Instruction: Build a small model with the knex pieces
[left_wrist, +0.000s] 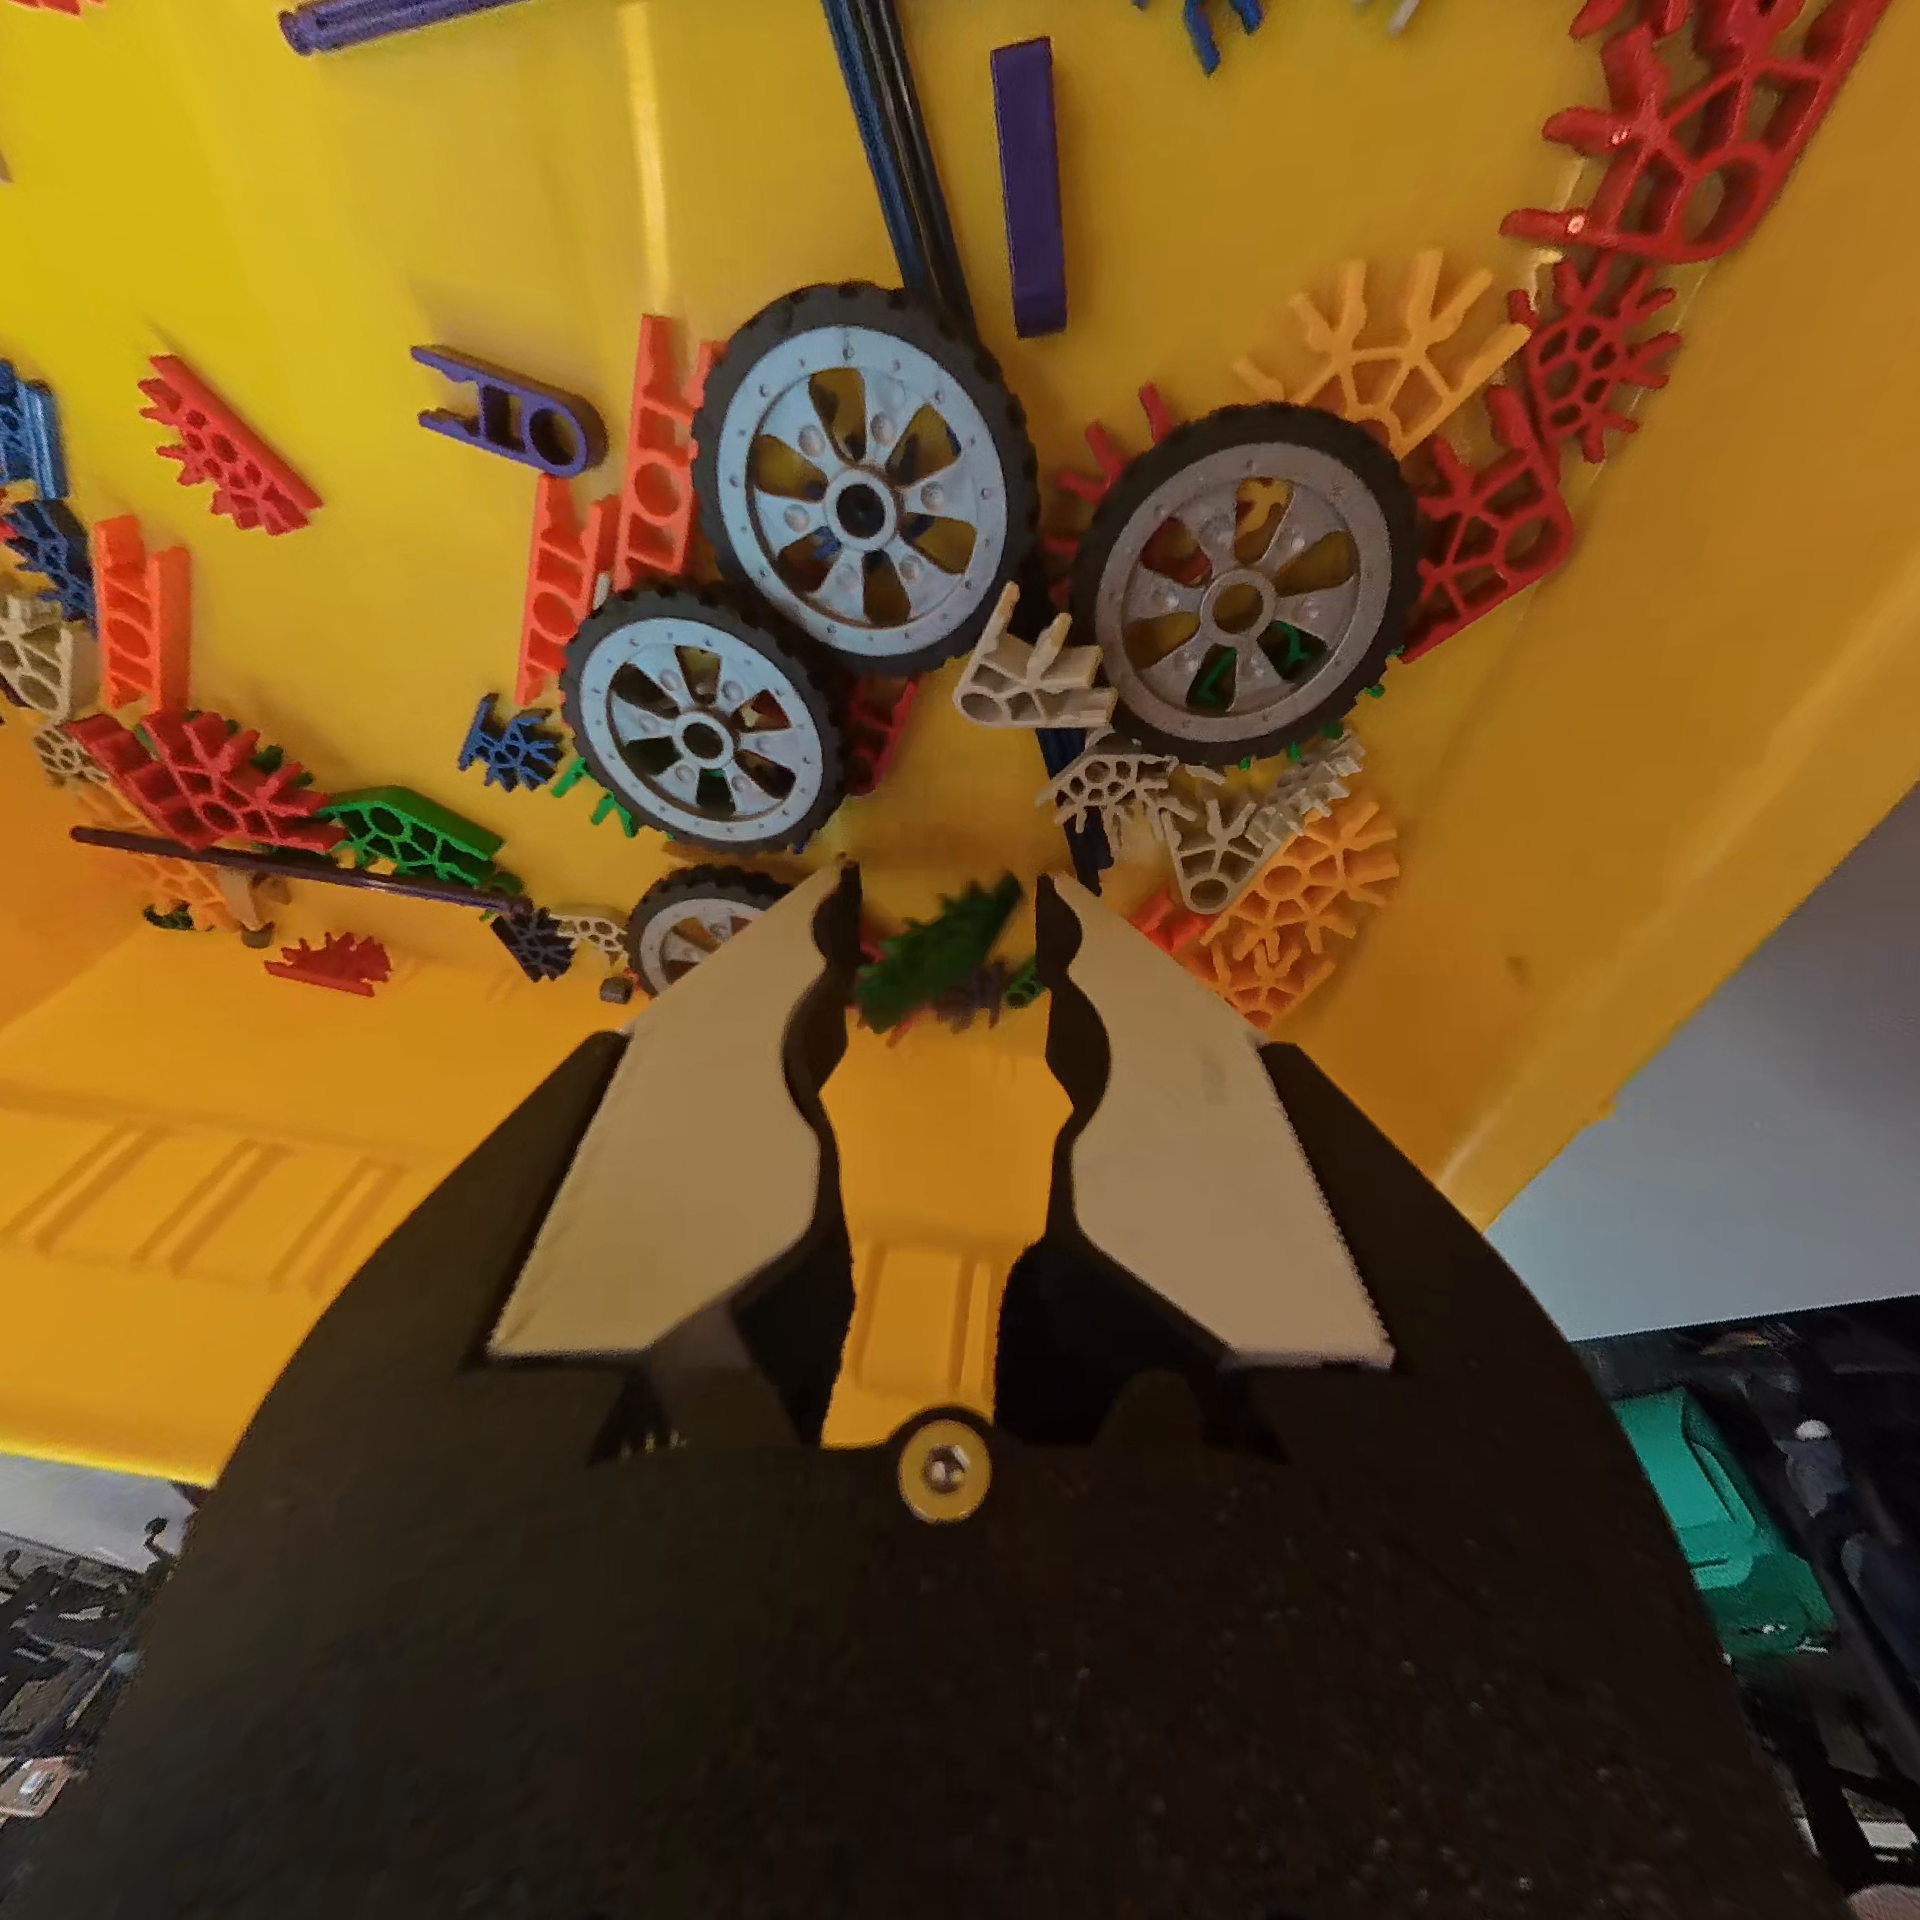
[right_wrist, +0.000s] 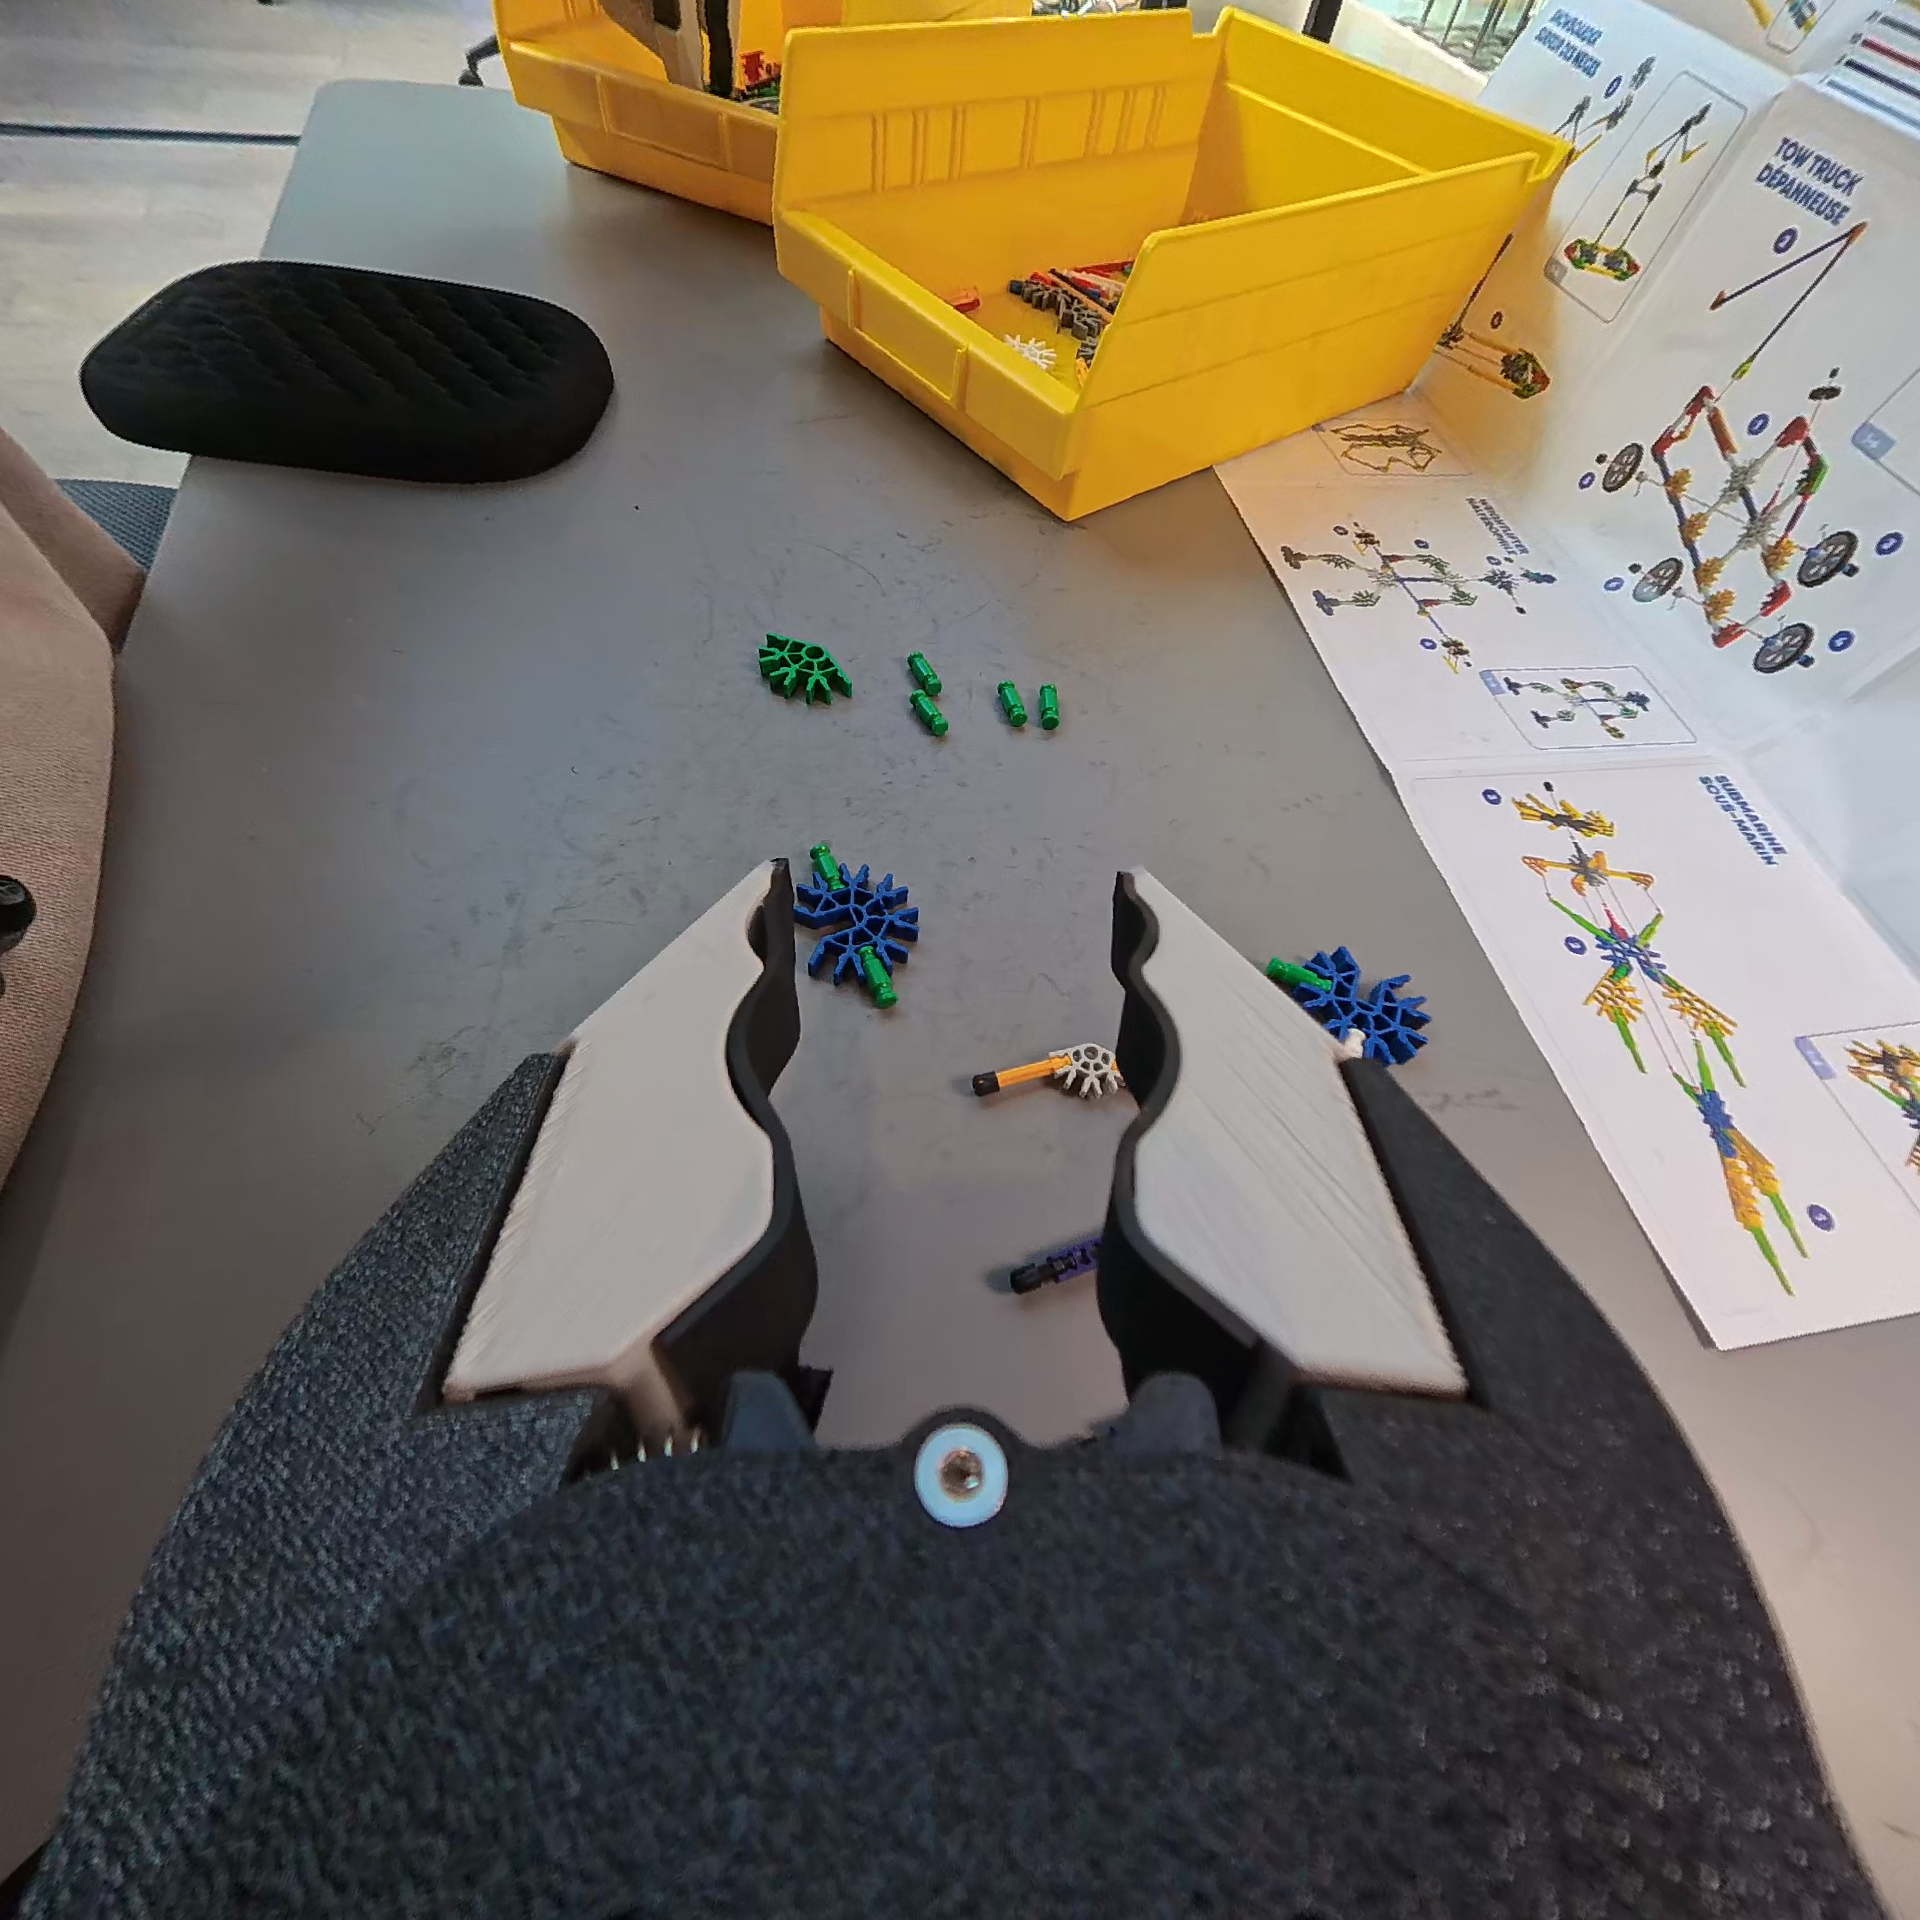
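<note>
My left gripper (left_wrist: 948, 883) is open and empty, held inside a yellow bin (left_wrist: 312, 1091) of plastic construction pieces. A green connector (left_wrist: 935, 951) lies just beyond its fingertips. Three grey wheels with black tyres (left_wrist: 862, 478) lie farther in, among red, orange and tan connectors. My right gripper (right_wrist: 948, 883) is open and empty above a grey table (right_wrist: 416, 779). A blue connector with green pegs (right_wrist: 857, 920) lies by its left fingertip. A white connector on a yellow rod (right_wrist: 1049, 1070) lies between the fingers. A second blue connector (right_wrist: 1361, 1003) lies to the right.
A green connector (right_wrist: 802, 668) and several green pegs (right_wrist: 977, 701) lie farther out on the table. Two yellow bins (right_wrist: 1143, 260) stand at the back. Instruction sheets (right_wrist: 1662, 727) cover the right side. A black pad (right_wrist: 348, 369) lies at left. A dark rod (right_wrist: 1055, 1268) lies near.
</note>
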